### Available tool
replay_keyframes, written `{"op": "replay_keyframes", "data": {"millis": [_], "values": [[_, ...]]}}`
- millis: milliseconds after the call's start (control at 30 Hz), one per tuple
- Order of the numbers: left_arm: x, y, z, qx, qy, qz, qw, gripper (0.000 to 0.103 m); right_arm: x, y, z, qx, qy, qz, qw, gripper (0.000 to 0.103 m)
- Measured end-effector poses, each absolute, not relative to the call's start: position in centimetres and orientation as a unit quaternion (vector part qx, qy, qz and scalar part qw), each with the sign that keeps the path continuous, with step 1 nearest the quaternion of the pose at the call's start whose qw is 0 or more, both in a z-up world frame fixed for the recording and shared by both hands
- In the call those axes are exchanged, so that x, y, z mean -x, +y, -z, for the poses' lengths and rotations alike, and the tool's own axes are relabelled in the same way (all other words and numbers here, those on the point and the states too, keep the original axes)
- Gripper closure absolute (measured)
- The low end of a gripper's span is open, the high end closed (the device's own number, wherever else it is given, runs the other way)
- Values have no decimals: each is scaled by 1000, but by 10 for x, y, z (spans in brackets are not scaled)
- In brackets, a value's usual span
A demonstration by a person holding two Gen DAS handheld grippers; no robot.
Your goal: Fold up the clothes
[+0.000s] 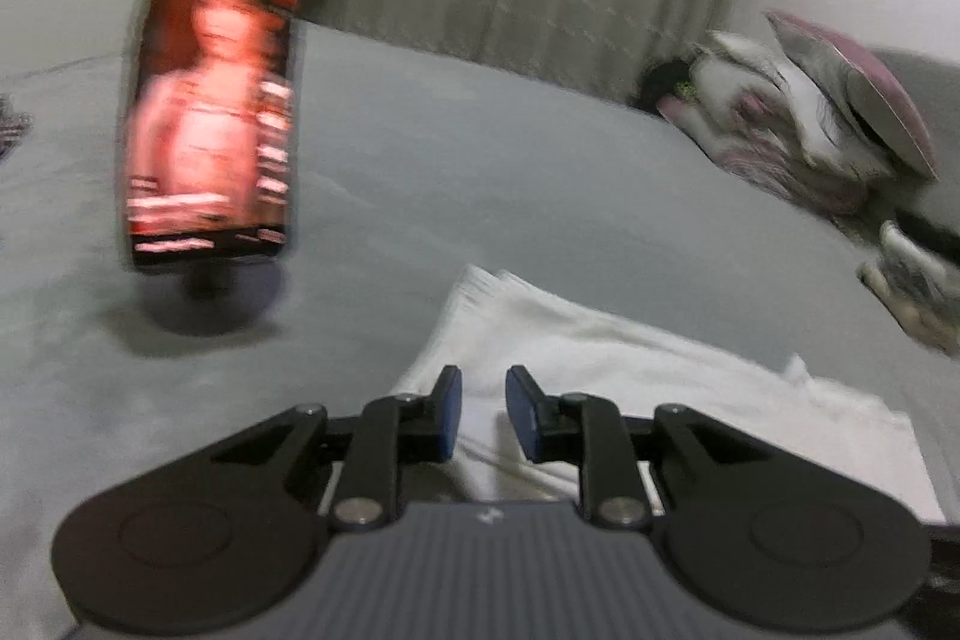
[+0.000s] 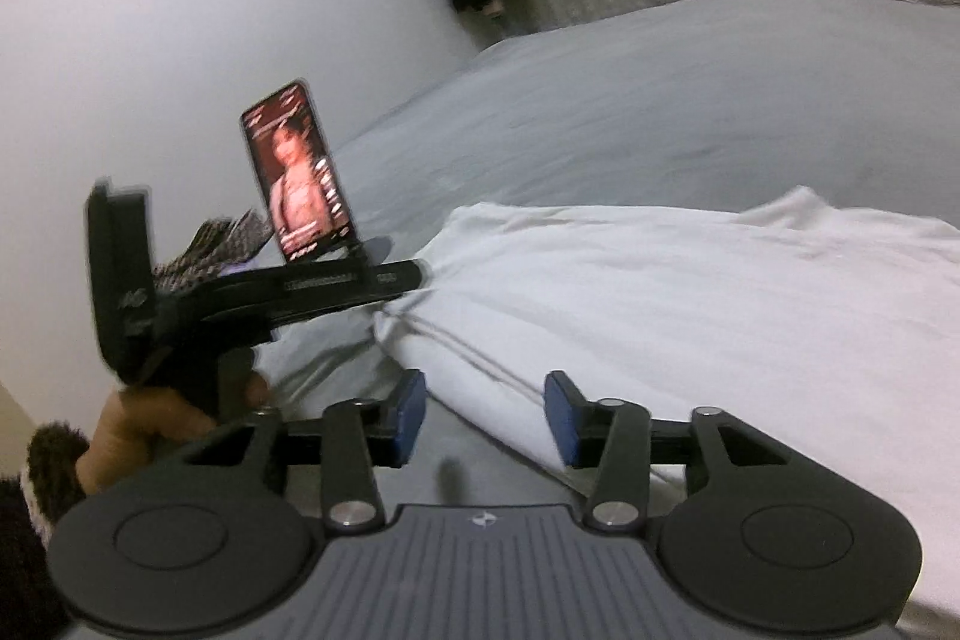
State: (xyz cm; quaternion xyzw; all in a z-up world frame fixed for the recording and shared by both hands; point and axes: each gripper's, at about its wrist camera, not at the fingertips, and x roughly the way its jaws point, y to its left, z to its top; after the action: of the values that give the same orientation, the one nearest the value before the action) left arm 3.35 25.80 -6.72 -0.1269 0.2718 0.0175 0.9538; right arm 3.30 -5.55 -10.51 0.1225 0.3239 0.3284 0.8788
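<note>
Both grippers stand apart and grip nothing: our left gripper (image 1: 483, 415) hovers narrowly parted over the folded white garment (image 1: 630, 388), our right gripper (image 2: 485, 418) wider at its hem. The garment lies on the grey bed (image 1: 480, 172), running toward 2 o'clock in the right view. We judge the phone (image 1: 213, 88), at 10 o'clock, is propped for watching.

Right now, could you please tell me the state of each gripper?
Left gripper: open, nothing held, white garment beneath.
Right gripper: open, empty.
</note>
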Motion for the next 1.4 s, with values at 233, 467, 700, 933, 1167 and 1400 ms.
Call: {"op": "replay_keyframes", "data": {"millis": [233,467,700,933,1167,1400], "values": [[-7,253,52,155,239,-24,958,35,-24,-101,102,-133,329,-275,894,48],[7,194,48,98,243,50,964,0,-16,-153,93,-159,335,-221,902,32],[21,114,58,-5,256,121,959,0,-8,-202,94,-212,344,-178,897,29],[43,60,65,-72,255,176,948,0,2,-252,110,-304,363,-157,867,29],[49,18,73,-122,240,252,929,0,-2,-267,124,-369,385,-193,824,52],[54,-20,85,-194,223,286,912,3,-14,-250,136,-376,421,-216,797,93]]}}
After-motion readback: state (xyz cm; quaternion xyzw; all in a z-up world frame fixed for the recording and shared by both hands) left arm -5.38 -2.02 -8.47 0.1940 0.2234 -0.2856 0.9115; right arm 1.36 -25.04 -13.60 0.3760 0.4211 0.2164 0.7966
